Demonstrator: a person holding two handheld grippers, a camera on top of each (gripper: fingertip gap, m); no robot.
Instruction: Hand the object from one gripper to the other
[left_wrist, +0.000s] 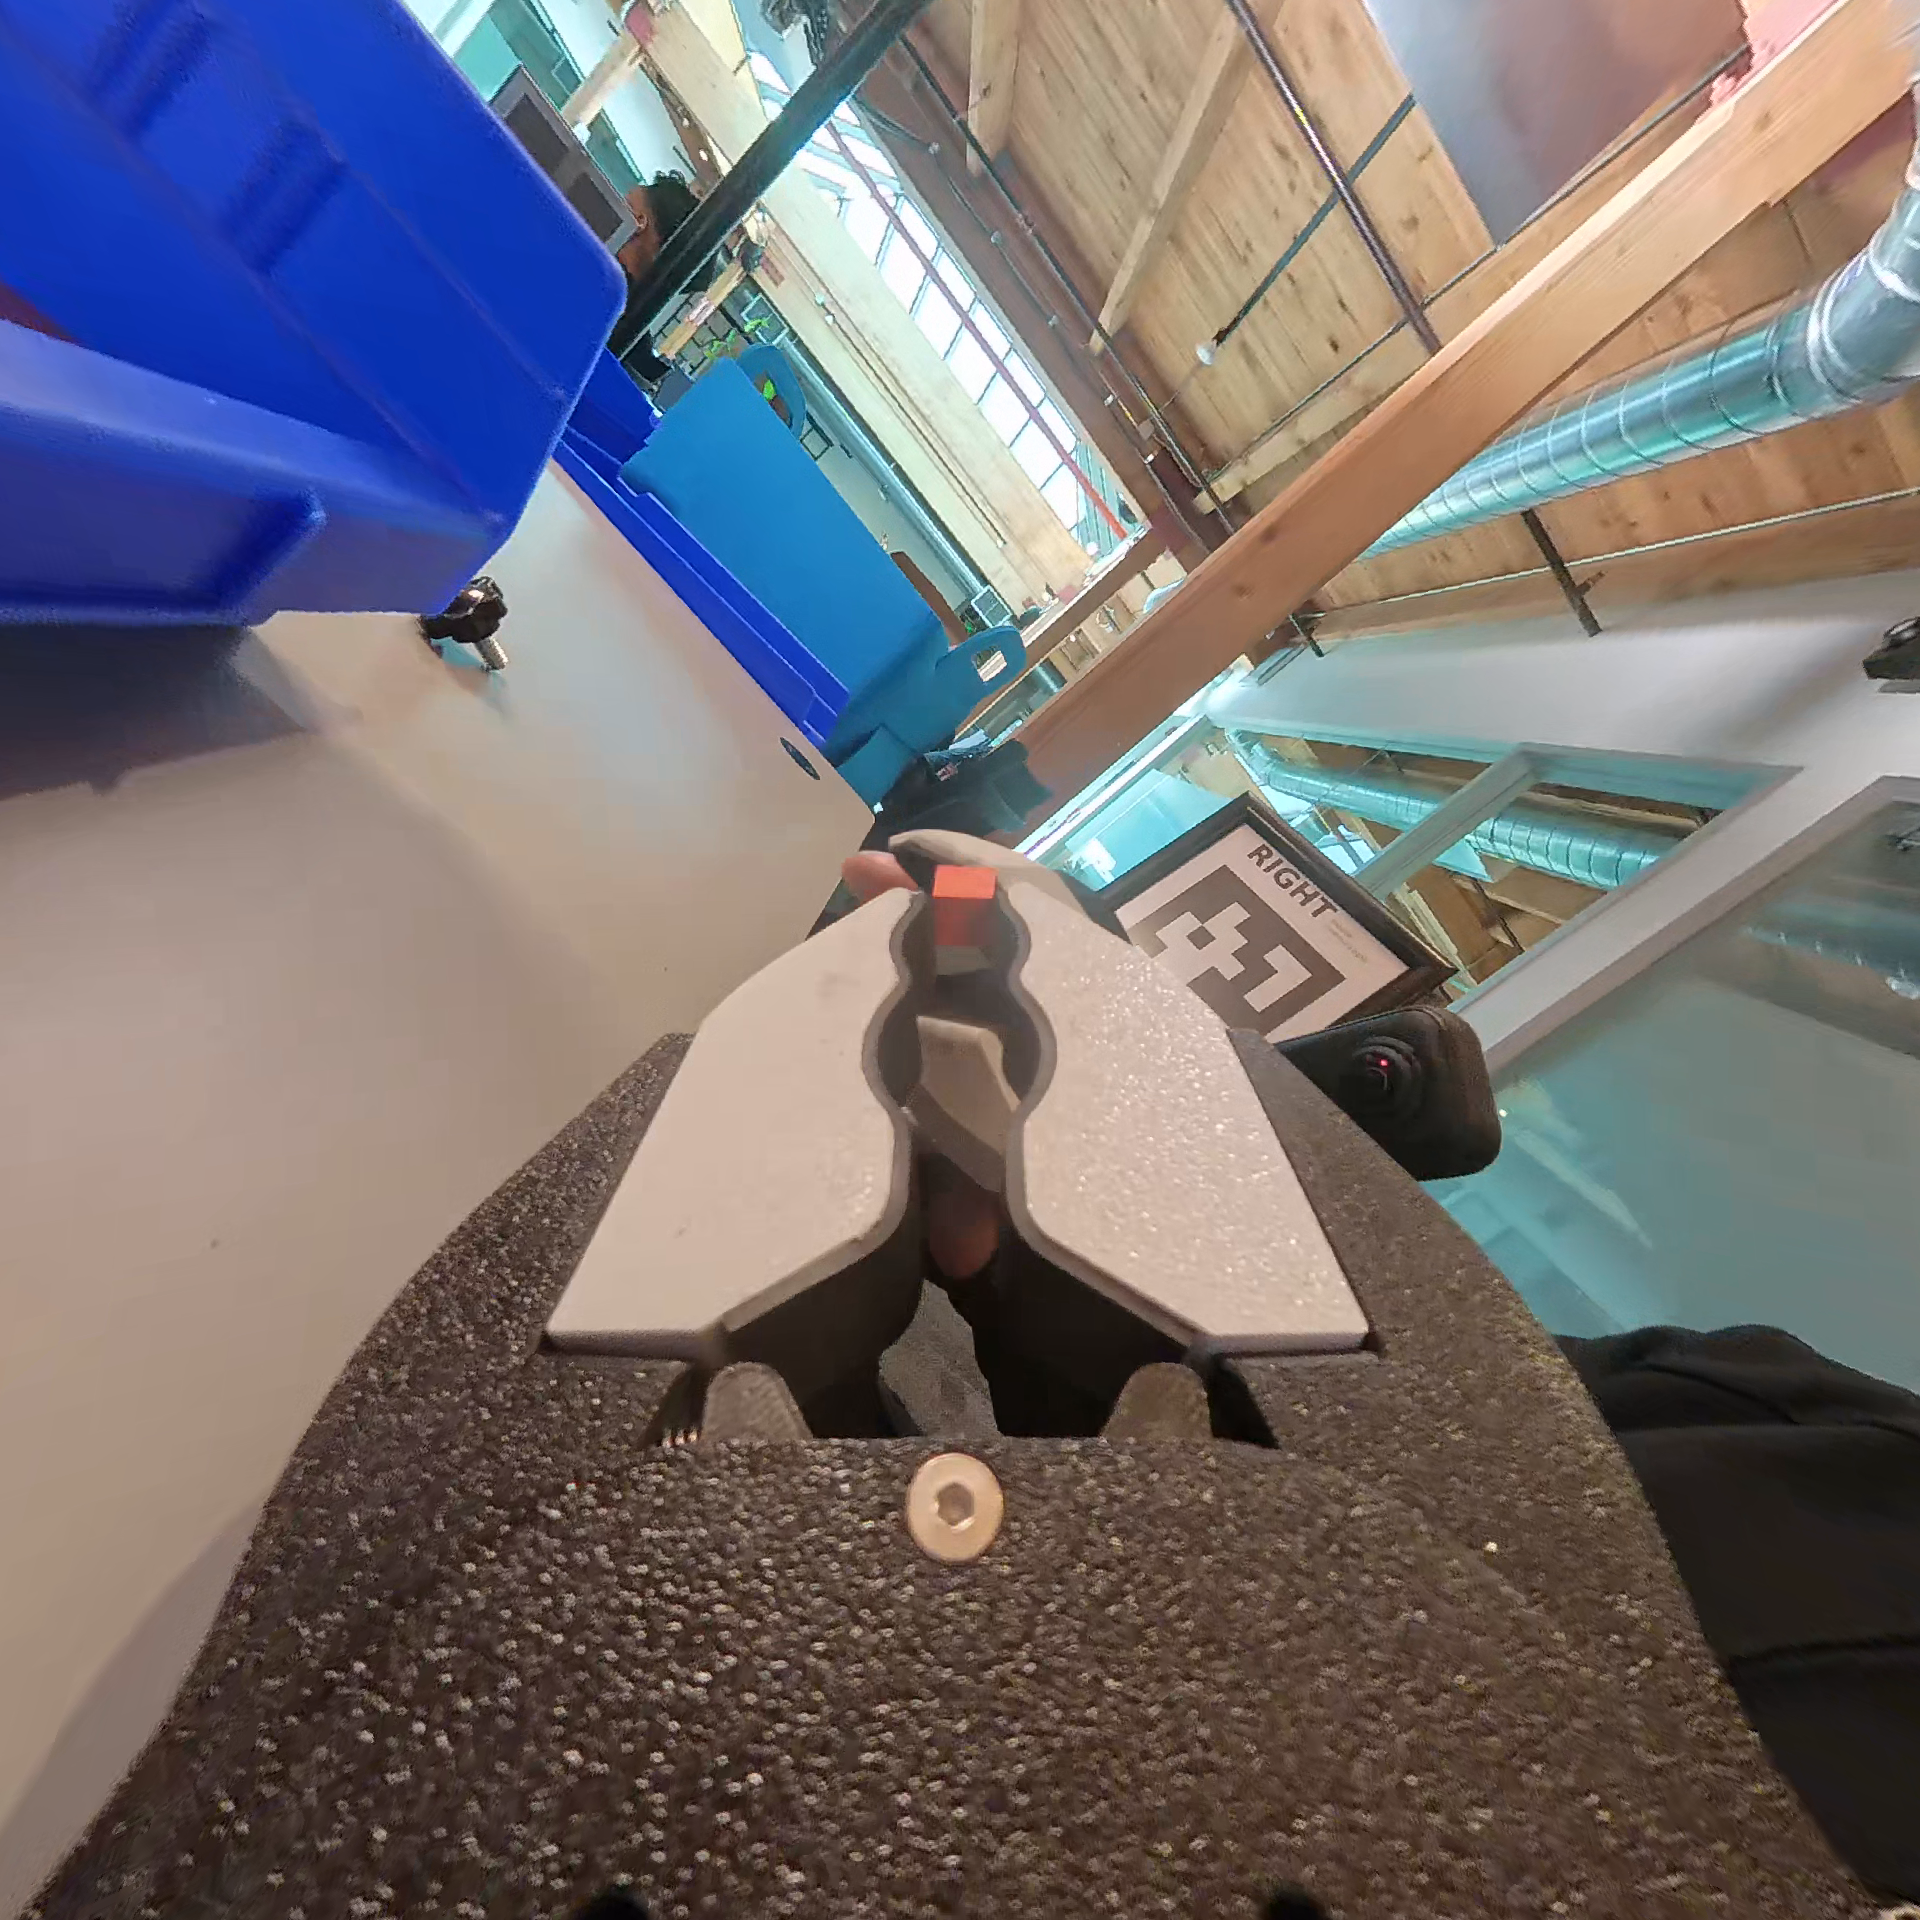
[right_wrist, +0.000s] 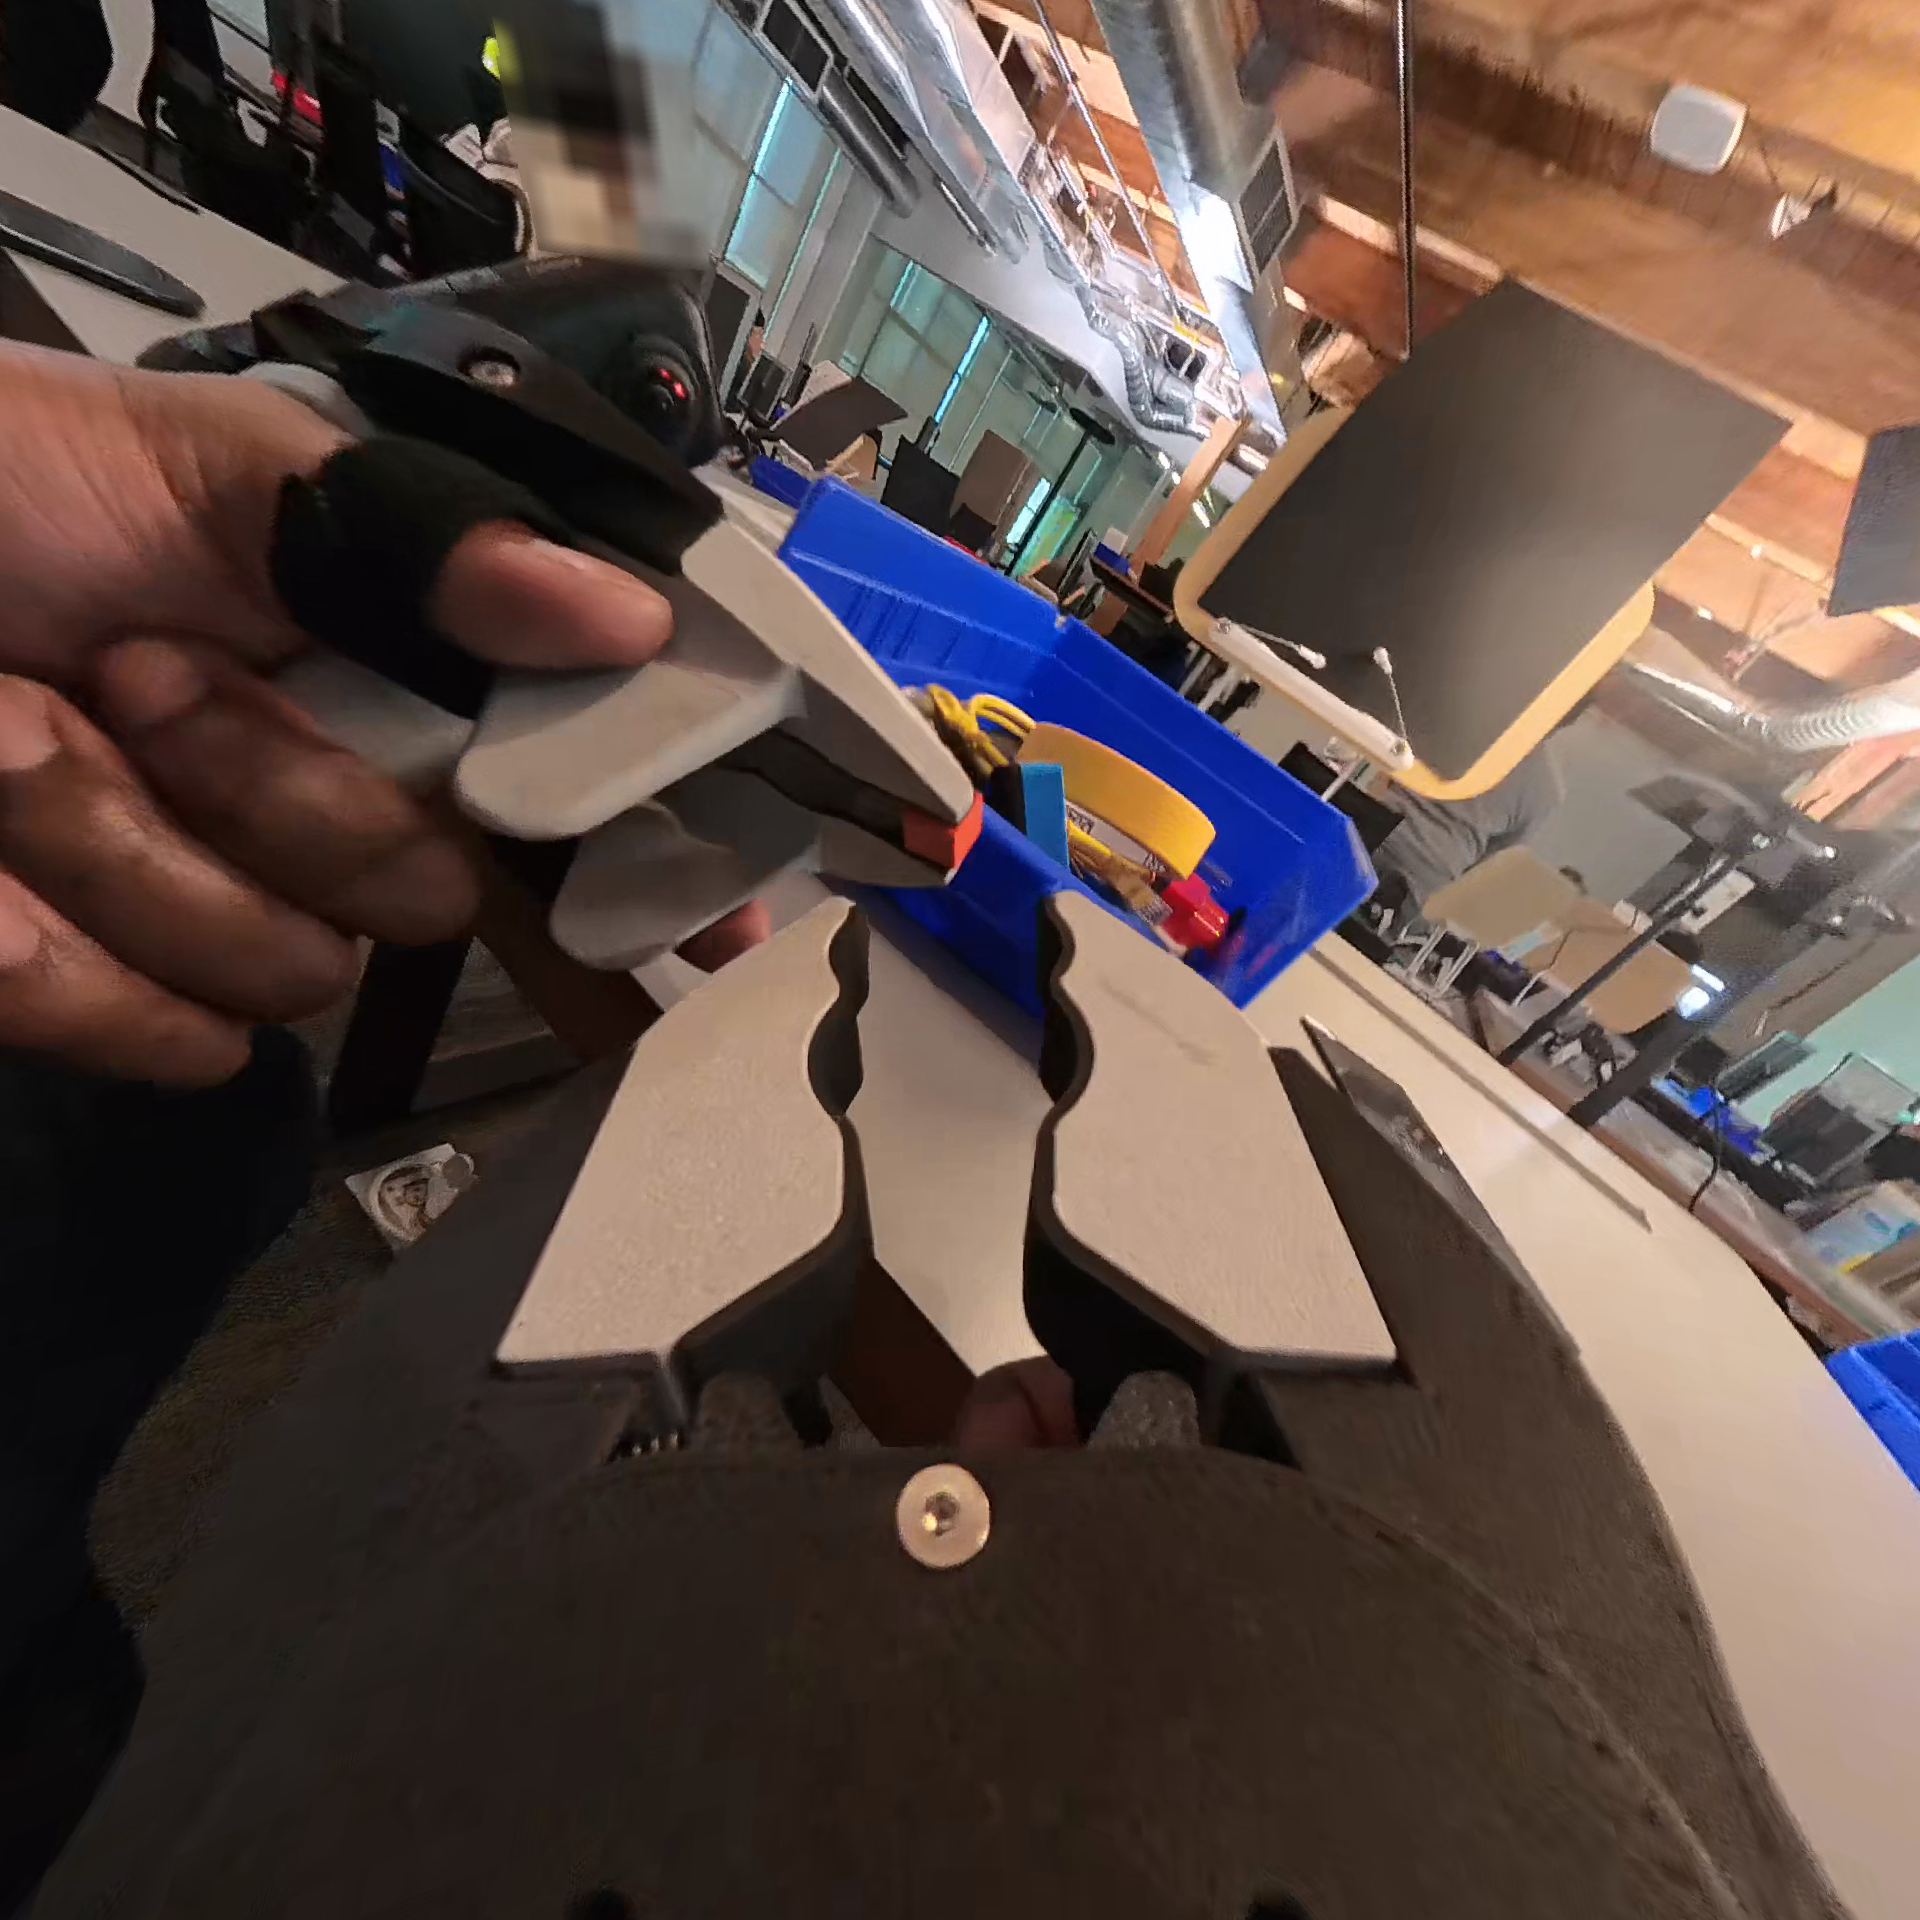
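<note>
A small orange block (left_wrist: 962, 902) is pinched between the tips of my left gripper (left_wrist: 958, 914), which is shut on it. In the right wrist view the left gripper (right_wrist: 935, 831) comes in from the left in a person's hand (right_wrist: 208, 665), with the block (right_wrist: 943, 837) at its tip. My right gripper (right_wrist: 951, 935) is open and empty. Its fingertips sit just below the block and do not touch it. In the left wrist view, a grey finger (left_wrist: 961, 1081) of the right gripper shows through the gap behind my own fingers.
A blue bin (right_wrist: 1122, 665) holding a yellow tape roll (right_wrist: 1132, 790) and small parts stands on the white table (right_wrist: 1507, 1351) just behind the grippers. More blue bins (left_wrist: 260, 260) and a black knob screw (left_wrist: 468, 618) lie on the table (left_wrist: 416, 935) at the left. Less than 4 cm separates the two grippers' tips. The black knob screw (left_wrist: 468, 618) is about equally far from each gripper, around 15 cm.
</note>
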